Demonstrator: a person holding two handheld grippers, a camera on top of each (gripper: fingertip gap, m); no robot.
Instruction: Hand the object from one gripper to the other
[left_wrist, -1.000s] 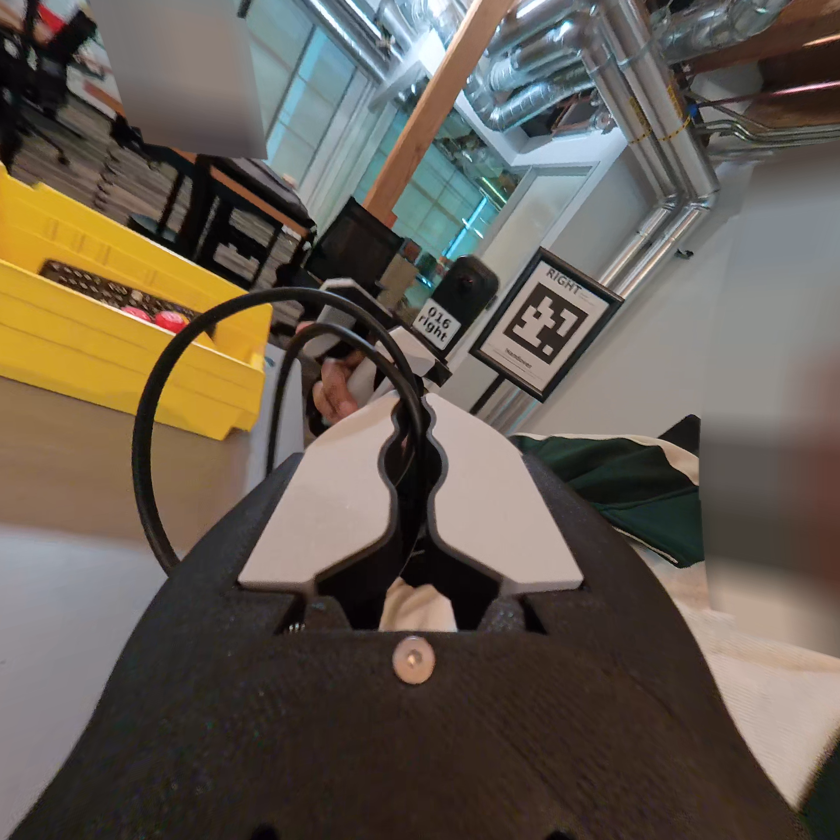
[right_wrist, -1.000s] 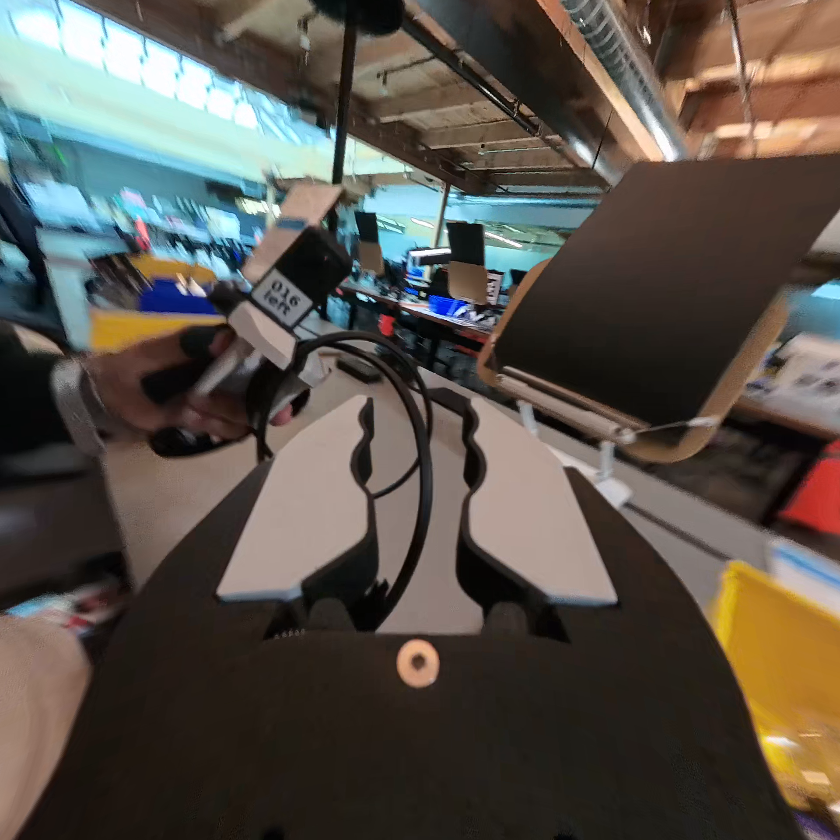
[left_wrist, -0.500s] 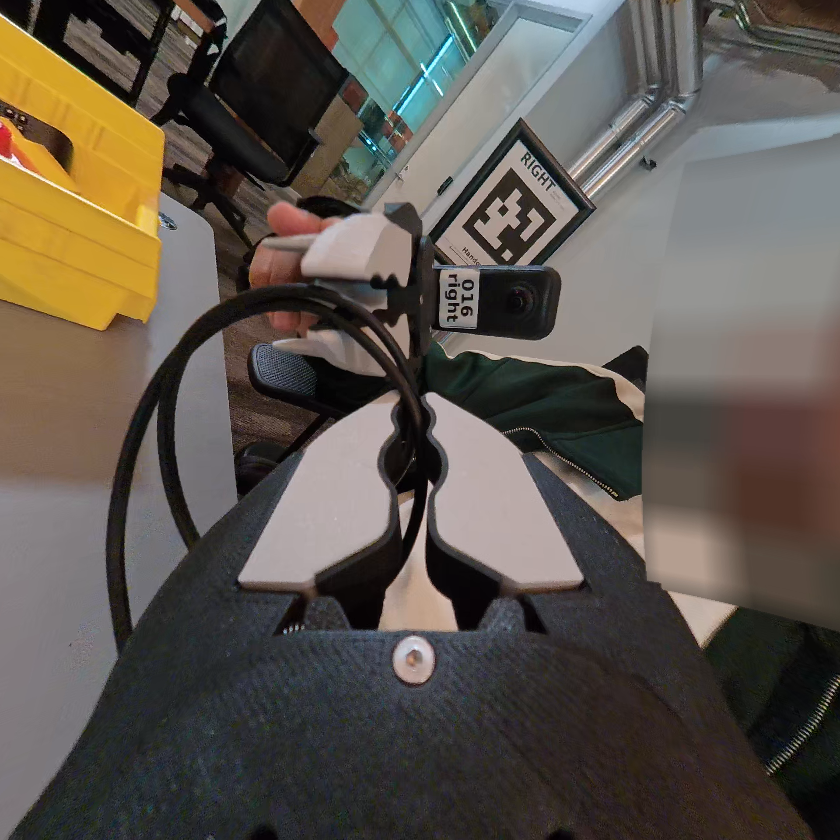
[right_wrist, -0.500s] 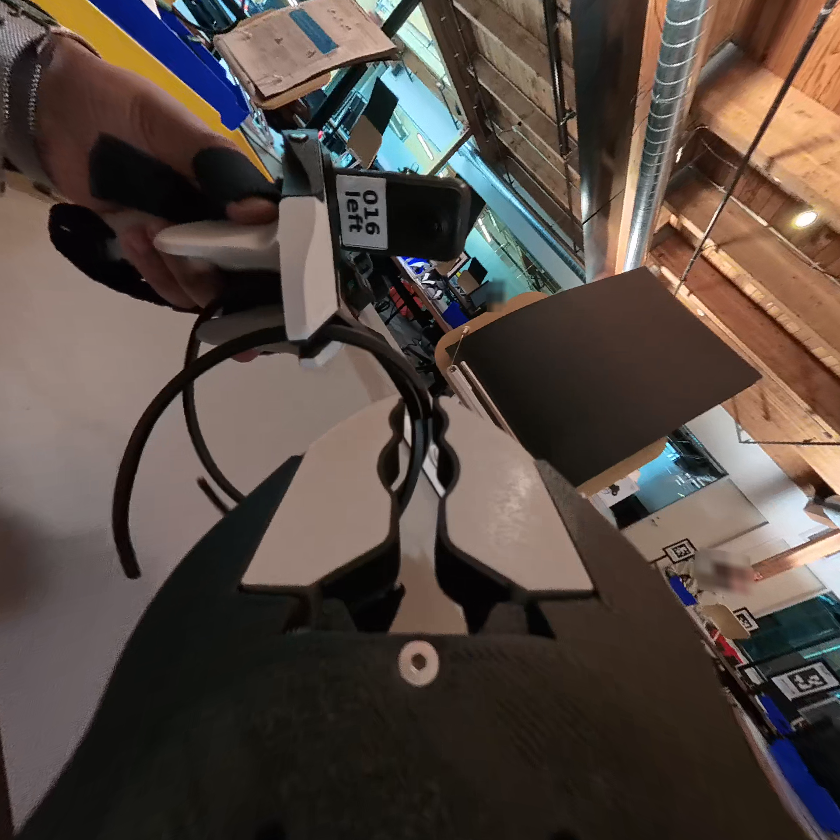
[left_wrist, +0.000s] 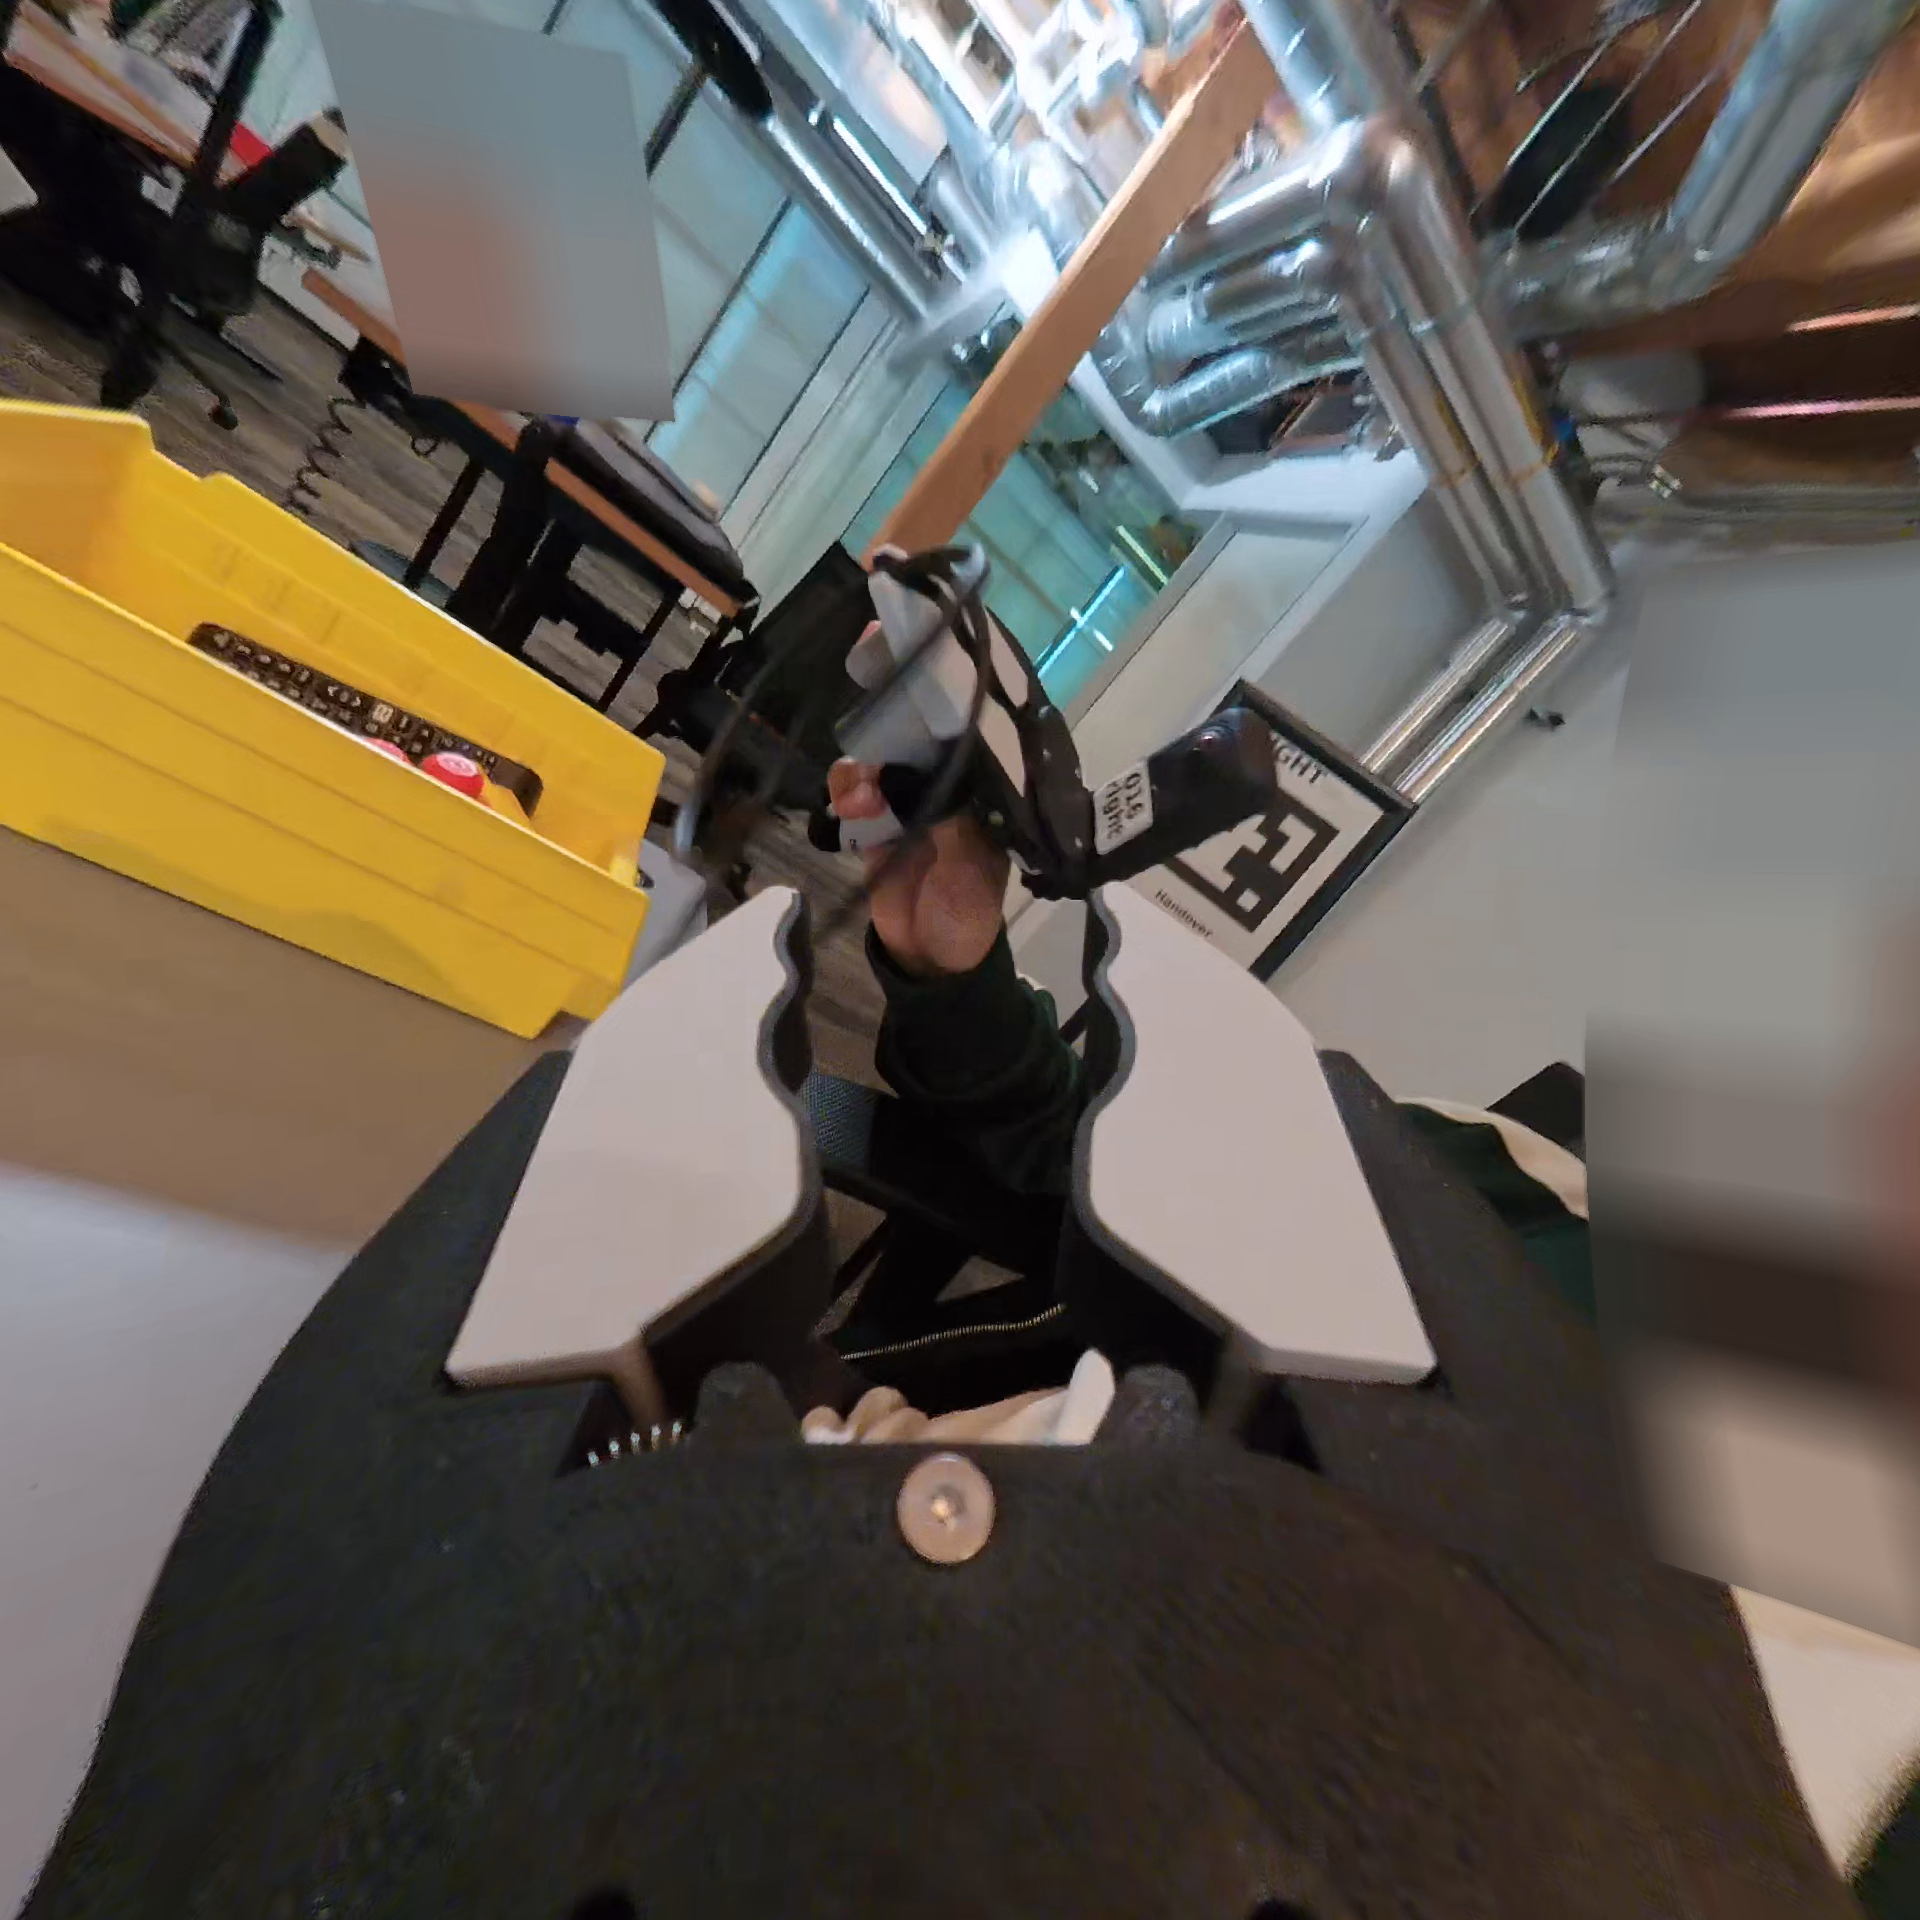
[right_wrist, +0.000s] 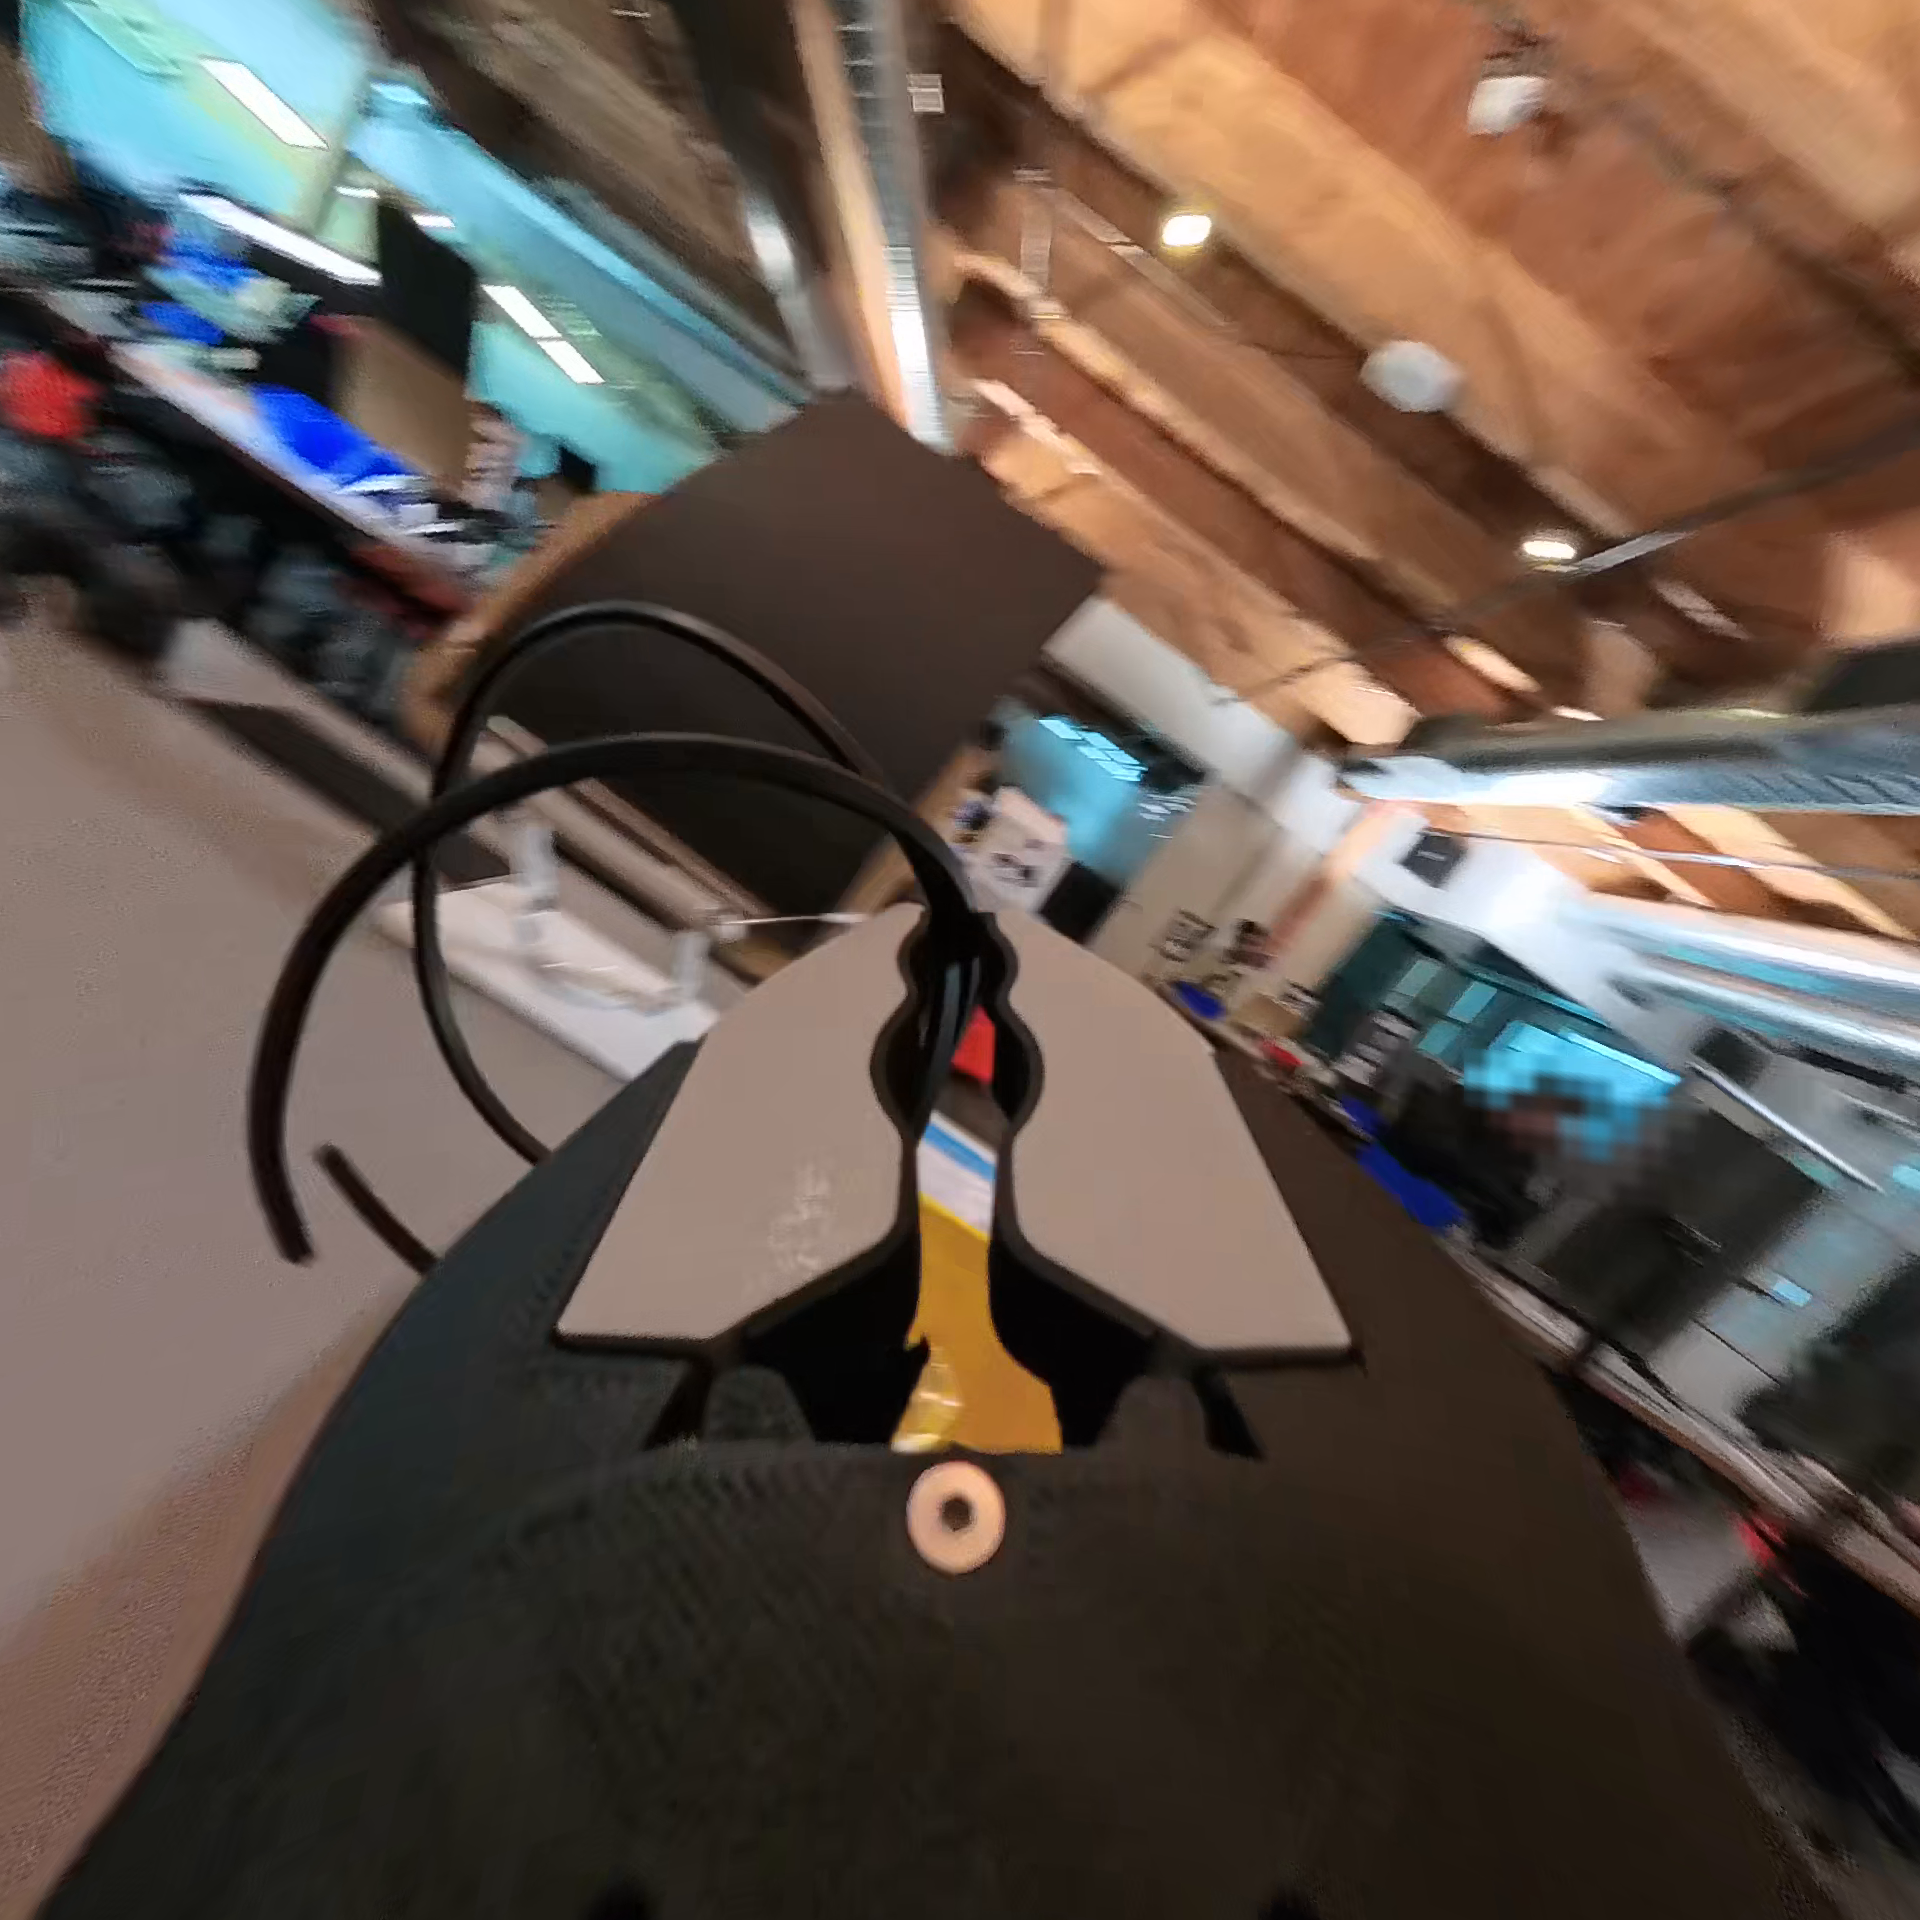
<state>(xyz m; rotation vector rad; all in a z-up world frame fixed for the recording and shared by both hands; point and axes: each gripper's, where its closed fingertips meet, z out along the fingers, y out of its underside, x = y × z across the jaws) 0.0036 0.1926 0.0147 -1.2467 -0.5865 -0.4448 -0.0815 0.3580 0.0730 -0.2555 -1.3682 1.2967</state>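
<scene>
The left gripper (left_wrist: 940, 925) stands with its jaws spread wide and nothing between them: through the gap you see only a dark sleeve (left_wrist: 966, 1049) and the hand (left_wrist: 935, 883) beyond it. That hand is holding the right gripper (left_wrist: 940, 665) up and away from the left one, well apart from it, tilted, with its black camera block (left_wrist: 1195, 790) slanting off to the right. Thin black strands hang around that far gripper in the left wrist view, though they are too fine there to follow.

Over to the right wrist view, and here is the object: a black cable (right_wrist: 582, 831), bent into two open loops that arc up and out to the left of the fingers. The right gripper (right_wrist: 951, 935) has its jaws clenched on the cable, the strands pinched in the wavy slot right at the fingertips. Two loose ends (right_wrist: 296, 1242) dangle low on the left, clear of the bench (right_wrist: 135, 1039). The background is smeared with motion blur.

On the left in the left wrist view, a yellow bin (left_wrist: 312, 852) sits on the bench (left_wrist: 187, 1060), with a dark remote-like item (left_wrist: 312, 686) and red caps (left_wrist: 447, 769) inside. A framed black-and-white marker sign (left_wrist: 1278, 842) stands behind the right gripper.
</scene>
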